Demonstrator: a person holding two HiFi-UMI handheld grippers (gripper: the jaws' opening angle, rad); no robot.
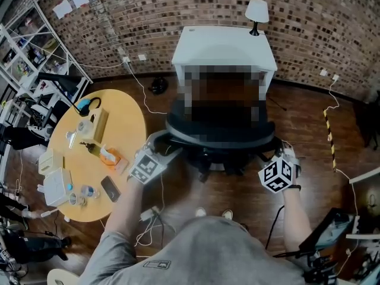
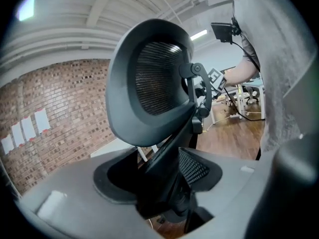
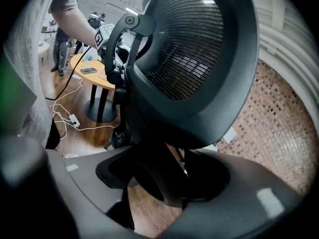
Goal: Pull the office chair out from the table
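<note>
Task thing: the office chair (image 1: 219, 136) stands on the wooden floor (image 1: 309, 117), in front of the near edge of the white tabletop (image 1: 222, 43), its back toward the person.
Done so far: the seat seems to sit outside the white tabletop's near edge and close to the person's feet, so the pull looks mostly made. A blurred patch covers the gap there, so how far clear it is cannot be told.
Left to do: at most a short further draw back, then letting go.
Left tool: the left tool (image 1: 165, 141) is at the chair back's left side, its jaws spread wide. The dark back frame below the headrest (image 2: 149, 83) runs between them, and they do not appear to clamp it.
Right tool: the right tool (image 1: 279, 149) is at the chair back's right side, its jaws as wide apart. The frame's strut passes between them with floor showing in the gap; no squeeze is evident.
Arm pose: both forearms reach forward and slightly outward. The tools point inward and a little down, facing each other across the chair.
Nearby: a cluttered round tabletop (image 1: 127, 129) sits to the left, well apart.
</note>
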